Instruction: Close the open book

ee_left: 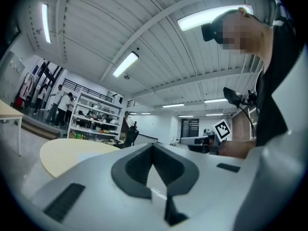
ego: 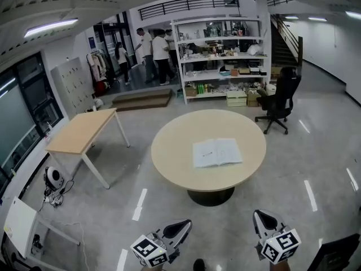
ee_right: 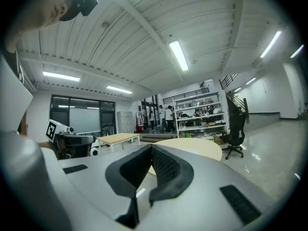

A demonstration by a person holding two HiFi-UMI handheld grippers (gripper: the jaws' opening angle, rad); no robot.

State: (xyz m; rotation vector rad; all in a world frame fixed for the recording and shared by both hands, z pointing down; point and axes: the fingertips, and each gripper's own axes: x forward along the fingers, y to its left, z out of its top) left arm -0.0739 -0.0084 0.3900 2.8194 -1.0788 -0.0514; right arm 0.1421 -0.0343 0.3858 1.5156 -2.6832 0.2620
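An open book lies flat, white pages up, on the round beige table in the middle of the head view. Both grippers are low in that view, well short of the table and over the floor. My left gripper points toward the table with its jaws closed together and nothing between them. My right gripper is likewise shut and empty. In the left gripper view the black pads meet at the tip, with the table beyond. The right gripper view shows its pads touching and the table ahead.
A rectangular wooden table stands to the left and a black office chair behind the round table on the right. Shelving and several people are at the back. A white desk sits at the near left.
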